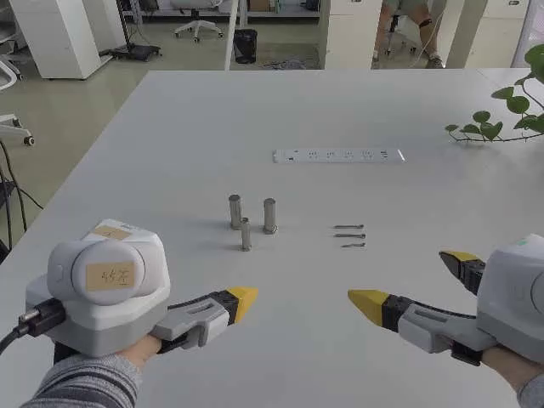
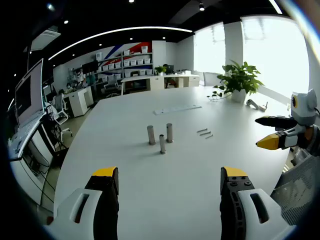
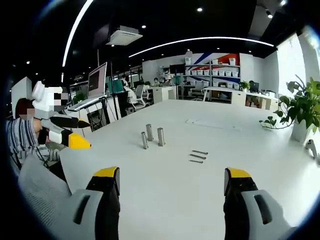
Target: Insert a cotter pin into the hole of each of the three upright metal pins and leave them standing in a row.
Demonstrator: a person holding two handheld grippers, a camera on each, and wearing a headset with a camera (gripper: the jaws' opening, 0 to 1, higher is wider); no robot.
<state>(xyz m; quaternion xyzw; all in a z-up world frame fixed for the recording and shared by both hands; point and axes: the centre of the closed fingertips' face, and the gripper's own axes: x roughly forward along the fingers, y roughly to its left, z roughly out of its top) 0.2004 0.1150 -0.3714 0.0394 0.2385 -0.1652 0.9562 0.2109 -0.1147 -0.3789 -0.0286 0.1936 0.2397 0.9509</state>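
Large white table (image 1: pixel 170 153), mostly bare. At the far right edge, a trailing green leafy plant (image 1: pixel 510 110). Past the work, a long white power strip (image 1: pixel 338 155) lies flat, well clear of it.

Left gripper (image 2: pixel 169 172): grey body, yellow-tipped jaws, spread wide with nothing between them. It hovers above the near side of the table and is aimed at the parts. Right gripper (image 3: pixel 172 173): same build, jaws also wide and empty, held near the table's front edge. Both sit well back from the work, which reads as a ready stance before any pick.

Three short grey cylindrical metal pins (image 1: pixel 246 233) stand upright near mid-table. Two are side by side at the back and the third is just in front, between them. That makes a loose triangle, not a row, so they would need lining up.

Three thin wire cotter pins (image 1: pixel 349 235) lie flat to the right of the metal pins, parallel and stacked one behind another, apart from the uprights. None is inserted. Being on the right gripper's side, they likely suit a right-hand pick while the left steadies an upright. They are thin and flat on the table, so probably fiddly to pinch.
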